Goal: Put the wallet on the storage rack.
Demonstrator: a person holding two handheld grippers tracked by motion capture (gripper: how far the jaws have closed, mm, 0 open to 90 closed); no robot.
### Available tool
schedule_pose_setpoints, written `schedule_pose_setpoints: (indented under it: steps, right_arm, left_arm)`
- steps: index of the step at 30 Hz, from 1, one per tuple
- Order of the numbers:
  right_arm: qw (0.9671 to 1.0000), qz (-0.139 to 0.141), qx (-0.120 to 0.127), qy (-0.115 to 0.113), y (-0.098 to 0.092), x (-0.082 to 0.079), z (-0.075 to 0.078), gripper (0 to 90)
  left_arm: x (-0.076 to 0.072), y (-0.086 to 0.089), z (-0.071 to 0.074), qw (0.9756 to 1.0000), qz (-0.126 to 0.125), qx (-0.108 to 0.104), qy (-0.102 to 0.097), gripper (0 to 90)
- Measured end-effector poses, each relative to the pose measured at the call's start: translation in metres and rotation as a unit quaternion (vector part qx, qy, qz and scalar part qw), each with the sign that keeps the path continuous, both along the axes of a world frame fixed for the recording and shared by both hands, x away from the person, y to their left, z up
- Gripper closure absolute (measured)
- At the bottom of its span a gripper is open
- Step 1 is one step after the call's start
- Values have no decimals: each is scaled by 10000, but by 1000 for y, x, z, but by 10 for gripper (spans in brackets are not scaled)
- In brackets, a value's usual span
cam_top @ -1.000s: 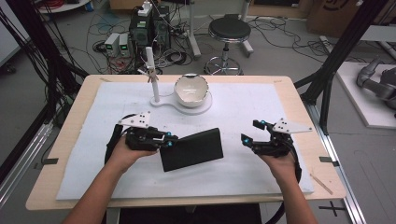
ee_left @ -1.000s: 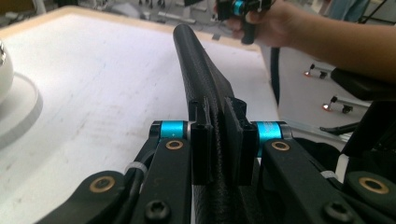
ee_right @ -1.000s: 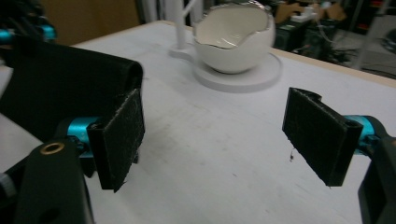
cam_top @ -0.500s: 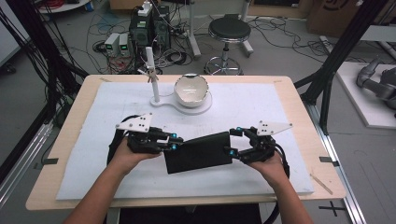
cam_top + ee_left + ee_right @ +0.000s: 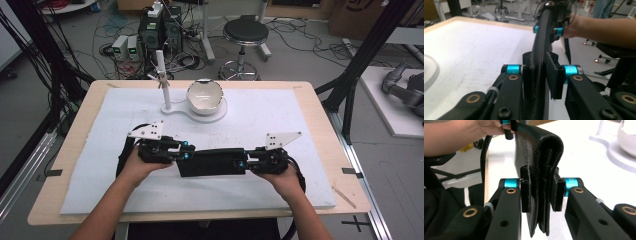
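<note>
A lab: cable tangles (image 5: 107, 30), electronics boxes (image 5: 162, 30), and a stool (image 5: 245, 32) ring the table (image 5: 310, 100).

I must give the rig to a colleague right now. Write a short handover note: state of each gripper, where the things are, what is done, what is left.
Left gripper: shut on the left end of the black wallet.
Right gripper: shut on its right end, where the folded layers show.
Wallet: held between both grippers over the white mat, at the near middle.
Bowl and white stand: at the far side, untouched.
Done: wallet gripped at both ends.
Left: probably opening it or setting it down; keep both grips steady.
</note>
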State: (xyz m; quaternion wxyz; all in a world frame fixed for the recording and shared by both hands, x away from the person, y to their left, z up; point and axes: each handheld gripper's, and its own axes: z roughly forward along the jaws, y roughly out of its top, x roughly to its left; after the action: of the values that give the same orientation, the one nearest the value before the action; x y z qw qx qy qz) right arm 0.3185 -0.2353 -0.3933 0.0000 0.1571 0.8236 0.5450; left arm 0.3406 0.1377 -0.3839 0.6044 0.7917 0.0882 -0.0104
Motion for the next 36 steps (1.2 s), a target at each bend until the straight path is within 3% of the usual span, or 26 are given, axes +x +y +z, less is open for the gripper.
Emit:
schedule_pose_setpoints:
  steps: [2, 5, 9, 12, 15, 21, 22, 25, 29, 31, 33, 36]
  right_arm:
    - [10000, 15, -55, -15, 2, 0, 0, 770]
    - [9999, -56, -84, 2, 1, 0, 2, 772]
    - [9998, -184, 47, -53, -8, 0, 7, 772]
    - [9992, -364, 12, -159, -16, -2, 13, 772]
    - [9982, -546, 26, -241, -24, -2, 20, 771]
    - [9944, -876, 10, -598, -34, -2, 46, 771]
    - [9936, -930, -12, -649, -34, 0, 50, 771]
    - [9912, -1089, -153, -740, -30, 8, 63, 771]
    - [9869, -1278, -525, -839, -21, 26, 85, 770]
    - [9853, -1344, -624, -850, -18, 34, 95, 770]
    - [9835, -1411, -731, -869, -14, 45, 108, 770]
    - [9806, -1479, -872, -944, -7, 59, 122, 769]
  left_arm:
    - [2, 2, 0, 9999, 100, -17, 63, 706]
    - [3, 7, 0, 9996, 270, -10, 102, 557]
    - [5, 15, -2, 9984, 510, 25, 223, 434]
    - [8, 26, -5, 9963, 800, 103, 282, 360]
    - [10, 38, -6, 9923, 1171, 286, 274, 301]
    - [13, 58, -11, 9854, 1591, 523, 313, 264]
    - [13, 61, -12, 9833, 1698, 550, 340, 249]
    - [14, 67, -12, 9804, 1836, 647, 293, 230]
    - [13, 71, -9, 9809, 1809, 683, 204, 230]
    - [11, 74, -8, 9787, 1894, 783, 96, 230]
    - [10, 76, -8, 9750, 2021, 918, 37, 230]
    - [8, 78, -9, 9726, 2070, 1061, -15, 229]
